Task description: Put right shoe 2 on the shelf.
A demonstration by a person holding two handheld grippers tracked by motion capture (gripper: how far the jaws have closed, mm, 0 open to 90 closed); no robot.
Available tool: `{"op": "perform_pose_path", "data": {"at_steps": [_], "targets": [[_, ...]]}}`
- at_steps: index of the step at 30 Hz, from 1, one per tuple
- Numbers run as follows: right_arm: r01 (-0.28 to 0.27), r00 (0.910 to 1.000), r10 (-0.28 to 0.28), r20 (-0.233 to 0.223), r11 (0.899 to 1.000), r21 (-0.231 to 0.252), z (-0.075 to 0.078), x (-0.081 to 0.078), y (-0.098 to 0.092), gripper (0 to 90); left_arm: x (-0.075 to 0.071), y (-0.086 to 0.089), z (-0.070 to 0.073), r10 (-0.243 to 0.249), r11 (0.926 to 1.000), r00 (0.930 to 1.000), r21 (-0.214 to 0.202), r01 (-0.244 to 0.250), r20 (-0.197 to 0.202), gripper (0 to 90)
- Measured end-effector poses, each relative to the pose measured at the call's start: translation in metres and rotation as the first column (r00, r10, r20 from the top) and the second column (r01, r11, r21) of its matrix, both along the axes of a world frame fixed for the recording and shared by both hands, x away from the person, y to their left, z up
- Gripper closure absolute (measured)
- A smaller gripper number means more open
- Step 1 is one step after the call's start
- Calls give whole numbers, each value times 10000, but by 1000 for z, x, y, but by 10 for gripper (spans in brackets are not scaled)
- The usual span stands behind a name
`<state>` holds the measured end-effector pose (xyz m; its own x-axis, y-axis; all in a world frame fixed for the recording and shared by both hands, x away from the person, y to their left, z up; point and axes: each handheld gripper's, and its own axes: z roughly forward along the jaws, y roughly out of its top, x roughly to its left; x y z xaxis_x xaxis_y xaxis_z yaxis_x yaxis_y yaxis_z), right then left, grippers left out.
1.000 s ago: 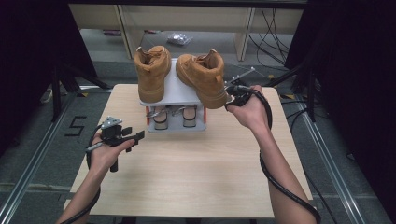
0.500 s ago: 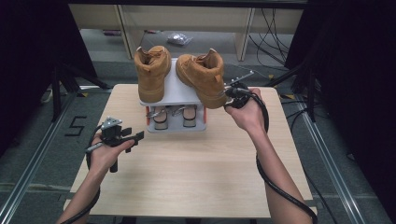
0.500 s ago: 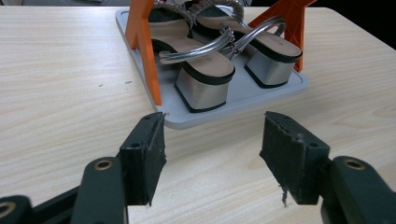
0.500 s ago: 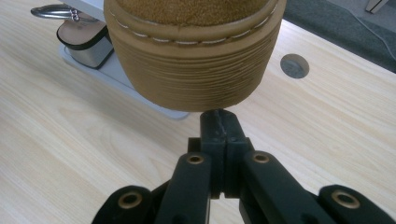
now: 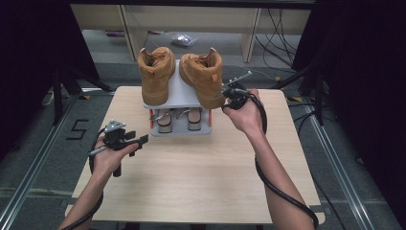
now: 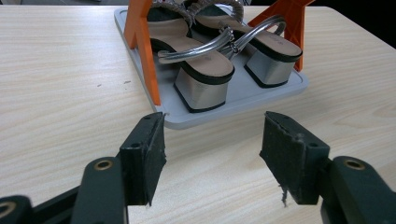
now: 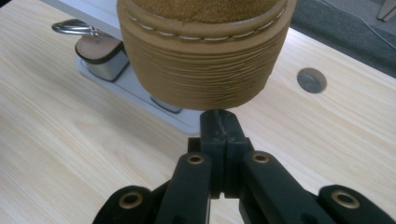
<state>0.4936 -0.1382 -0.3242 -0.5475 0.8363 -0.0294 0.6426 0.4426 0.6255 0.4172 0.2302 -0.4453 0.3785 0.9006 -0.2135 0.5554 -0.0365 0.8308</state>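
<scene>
With its jaws pressed together on nothing, the right gripper (image 7: 219,122) noses against the sole edge of the right boot (image 5: 203,76), apparently to nudge it square on the rack's (image 5: 182,93) top shelf. Nearer and to the left, the left gripper (image 6: 212,154) hangs over the tabletop (image 5: 201,167), jaws wide and empty. Its own view catches the silver-heeled sandals (image 6: 205,70) on the lower tray, half hidden from the high view.

Silver-heeled sandals (image 6: 205,79) on the rack's lower grey shelf (image 6: 280,88)
</scene>
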Motion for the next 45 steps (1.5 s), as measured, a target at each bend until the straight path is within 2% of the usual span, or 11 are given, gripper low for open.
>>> {"op": "perform_pose_path", "data": {"at_steps": [5,8,14,19,25,37,43,45], "targets": [[-126,9999,127,-83,9998,120,-1,6,14,900,-1,3,0,64,10000,10000,-11,-64,-15,390],[-209,9998,209,-44,9998,43,0,9,21,900,-1,4,0,82,10000,10000,-12,-82,-12,390],[-357,9991,358,-246,9994,27,4,13,37,900,-1,4,-1,83,10000,10000,-13,-83,-28,390],[-624,9975,623,-342,9981,-11,2,18,48,900,0,5,0,68,10000,10000,-29,-68,28,389],[-677,9965,683,-486,9976,136,-1,21,60,900,-1,6,0,88,10000,10000,-7,-88,-4,390],[-606,9956,623,-699,9978,256,-2,27,66,900,0,6,0,94,10000,10000,-10,-94,-6,390],[-623,9956,650,-673,9972,417,-2,27,65,900,0,4,-1,61,10000,10000,-47,-61,5,390],[-668,9963,682,-527,9974,285,-3,26,64,900,-1,4,-1,66,10000,10000,-34,-66,-13,389]]}}
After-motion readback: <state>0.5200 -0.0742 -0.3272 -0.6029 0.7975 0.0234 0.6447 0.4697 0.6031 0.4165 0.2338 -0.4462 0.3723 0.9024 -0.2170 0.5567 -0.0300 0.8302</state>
